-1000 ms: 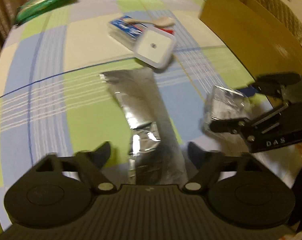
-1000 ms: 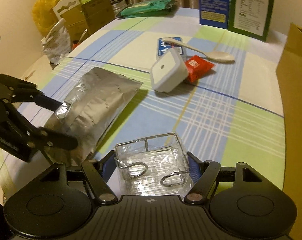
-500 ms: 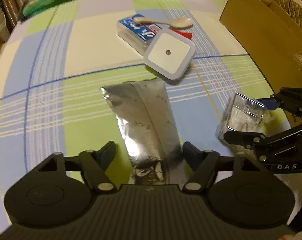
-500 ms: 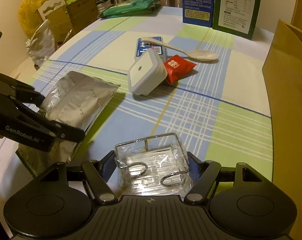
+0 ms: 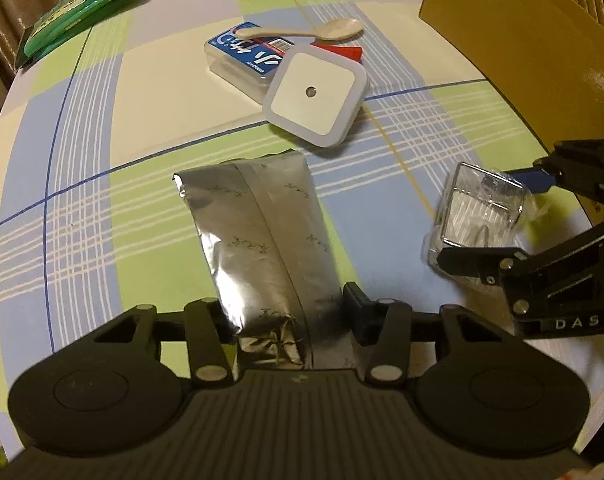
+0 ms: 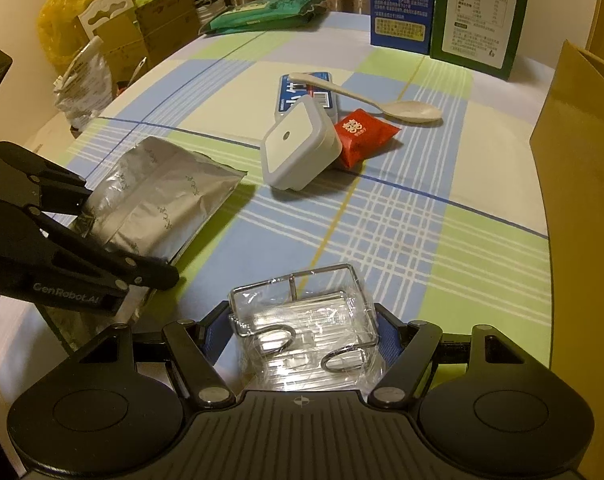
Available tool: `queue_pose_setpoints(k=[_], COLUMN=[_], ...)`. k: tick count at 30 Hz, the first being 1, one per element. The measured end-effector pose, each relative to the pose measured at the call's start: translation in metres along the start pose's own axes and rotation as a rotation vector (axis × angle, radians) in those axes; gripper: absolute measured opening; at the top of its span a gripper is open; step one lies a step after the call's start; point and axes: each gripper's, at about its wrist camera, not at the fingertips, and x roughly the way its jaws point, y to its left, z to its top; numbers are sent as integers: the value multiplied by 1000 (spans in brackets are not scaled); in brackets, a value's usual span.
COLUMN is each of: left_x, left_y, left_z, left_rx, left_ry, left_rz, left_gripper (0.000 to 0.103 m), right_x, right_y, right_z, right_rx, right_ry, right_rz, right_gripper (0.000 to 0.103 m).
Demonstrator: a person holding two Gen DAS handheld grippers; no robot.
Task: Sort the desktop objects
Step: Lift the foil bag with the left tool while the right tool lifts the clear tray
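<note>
The worktop wears a checked cloth in blue, green and cream, lit warm and dim; curtains hang behind its far edge. Taking the white square night light as the landmark: a tall brown cardboard panel stands well to its right along the worktop's right edge. Beyond the left edge, far left of the light, sit cartons, a yellow bag and a crumpled foil bag. Far behind the light stand 2 boxes, 1 blue and 1 green, and a green wipes pack lies back-left. The widest bare cloth lies right of the light, up to the cardboard, and in front of it.

The silver foil pouch lies flat, front-left of the light. The left hand-held gripper straddles its near end; its jaws are closing, and its fingers sit at the pouch's sides, noticeably narrower than 1 second ago, when they stood wide.

Front-right of the light, the right hand-held gripper holds a plastic-wrapped wire rack at a medium spread, unchanged from the earlier frames.

Touching the light from behind is a blue-labelled clear case; a red sachet lies just right of the light, and a cream spoon rests across the case.
</note>
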Motion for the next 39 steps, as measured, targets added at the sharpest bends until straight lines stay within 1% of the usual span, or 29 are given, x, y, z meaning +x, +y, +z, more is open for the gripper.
queue_pose_setpoints(k=[1,2,4,9,10,13,14,18,20,22,26,36,39], left_x=[-2,-4,-9,-10,-10,-6,-4,0,1,0,-6,-19,-20], left_y=[1,2,2,-3,-2,-2,-3,-10,-12,-13,-14,-11,-11], left_z=[-1,-2,-3,-5,-5,-4,-4,-4,-4,-4,-4,-3,-2], left_rx=[-4,-13,-23,10,10,7,15,53,64,75,77,62,61], left_ry=[-1,-3,-13,-8,-6,-1,3,9,7,5,-8,-33,-39], left_rz=[-9,-23,-47,-36,-35,-30,-21,9,15,13,7,-24,-33], left_gripper=[41,37,34,34,35,41,44,49,47,40,32,31,31], right_x=[0,0,0,0,0,0,0,0,0,0,0,-6,-5], right_y=[0,0,-1,0,0,0,0,-1,-1,0,-1,-3,-2], right_z=[0,0,1,1,0,0,0,1,1,1,0,4,3], right_rx=[2,4,5,4,5,5,4,0,-1,-1,3,25,22], right_ry=[0,0,0,-1,-1,-1,-1,0,0,0,-4,-46,-42], right_rz=[1,2,2,2,2,2,2,1,1,0,1,6,2], right_gripper=[69,69,69,69,69,69,69,69,69,69,69,69,69])
